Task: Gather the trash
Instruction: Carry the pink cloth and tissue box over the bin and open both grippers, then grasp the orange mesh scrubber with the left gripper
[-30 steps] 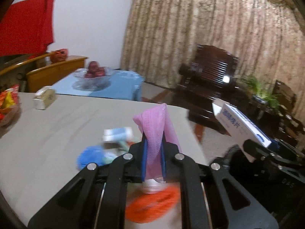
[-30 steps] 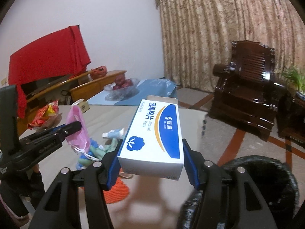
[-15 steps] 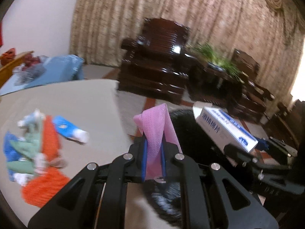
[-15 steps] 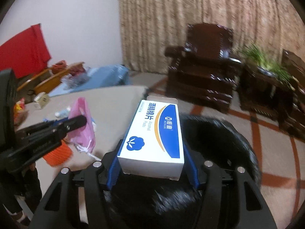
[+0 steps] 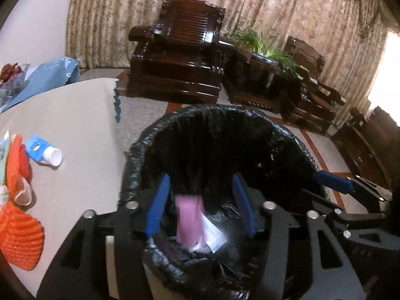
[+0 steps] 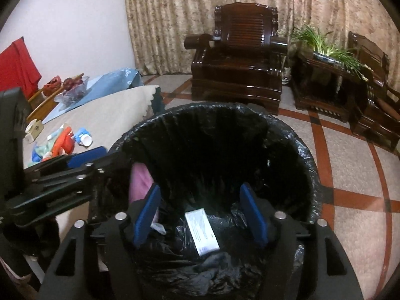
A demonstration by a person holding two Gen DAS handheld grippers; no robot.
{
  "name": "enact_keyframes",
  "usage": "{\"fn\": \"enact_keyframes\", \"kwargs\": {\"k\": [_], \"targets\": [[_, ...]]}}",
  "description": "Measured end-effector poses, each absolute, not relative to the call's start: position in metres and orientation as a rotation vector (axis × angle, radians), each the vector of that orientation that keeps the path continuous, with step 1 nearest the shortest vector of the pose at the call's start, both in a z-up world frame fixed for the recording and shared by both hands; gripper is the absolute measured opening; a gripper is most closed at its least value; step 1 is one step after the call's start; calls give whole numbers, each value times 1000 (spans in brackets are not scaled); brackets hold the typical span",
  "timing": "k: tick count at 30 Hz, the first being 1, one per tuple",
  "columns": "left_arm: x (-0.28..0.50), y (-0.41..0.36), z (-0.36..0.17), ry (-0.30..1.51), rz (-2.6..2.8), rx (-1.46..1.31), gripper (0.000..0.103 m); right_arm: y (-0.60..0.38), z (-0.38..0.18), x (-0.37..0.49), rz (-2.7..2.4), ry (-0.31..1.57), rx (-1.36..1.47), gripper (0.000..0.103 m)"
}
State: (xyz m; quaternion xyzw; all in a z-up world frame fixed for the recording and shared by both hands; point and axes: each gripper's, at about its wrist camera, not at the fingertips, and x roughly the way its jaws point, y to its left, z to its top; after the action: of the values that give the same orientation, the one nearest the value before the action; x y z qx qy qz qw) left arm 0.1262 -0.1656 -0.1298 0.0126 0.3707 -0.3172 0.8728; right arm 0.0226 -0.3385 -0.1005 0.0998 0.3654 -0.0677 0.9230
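Observation:
A bin lined with a black bag (image 5: 160, 135) (image 6: 307, 155) stands beside the table. Both grippers hover over its mouth. My left gripper (image 5: 200, 207) is open; a pink mesh bag (image 5: 188, 220) is blurred below it inside the bin, also showing in the right wrist view (image 6: 141, 182). My right gripper (image 6: 200, 212) is open; the white and blue box (image 6: 202, 232) lies at the bin's bottom, also visible from the left wrist (image 5: 215, 235). On the table lie a blue tube (image 5: 42, 150) and orange mesh (image 5: 20, 240).
The beige-covered table (image 5: 75, 125) lies left of the bin, with more coloured scraps (image 6: 55, 145) on it. Dark wooden armchairs (image 6: 240, 57) and a plant stand (image 6: 325, 75) stand on the tiled floor beyond. A fruit bowl (image 6: 75, 87) sits on a blue-covered table.
Both grippers swung from the table to over the bin and opened. The pink mesh bag and the box left the jaws and dropped into the bin.

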Motion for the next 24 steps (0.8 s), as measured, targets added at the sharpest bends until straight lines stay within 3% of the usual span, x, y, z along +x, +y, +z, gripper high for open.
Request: {"fn": "enact_keyframes", "kwargs": {"k": [5, 9, 14, 24], "targets": [[116, -134, -110, 697, -581, 33, 78, -331, -88, 24, -132, 686, 208, 97], [105, -96, -93, 616, -477, 57, 85, -310, -76, 33, -84, 636, 206, 97], [97, -35, -85, 582, -304, 66, 85, -269, -71, 50, 15, 610, 171, 97], [95, 45, -115, 670, -122, 31, 84, -189, -81, 77, 184, 598, 95, 97]]}}
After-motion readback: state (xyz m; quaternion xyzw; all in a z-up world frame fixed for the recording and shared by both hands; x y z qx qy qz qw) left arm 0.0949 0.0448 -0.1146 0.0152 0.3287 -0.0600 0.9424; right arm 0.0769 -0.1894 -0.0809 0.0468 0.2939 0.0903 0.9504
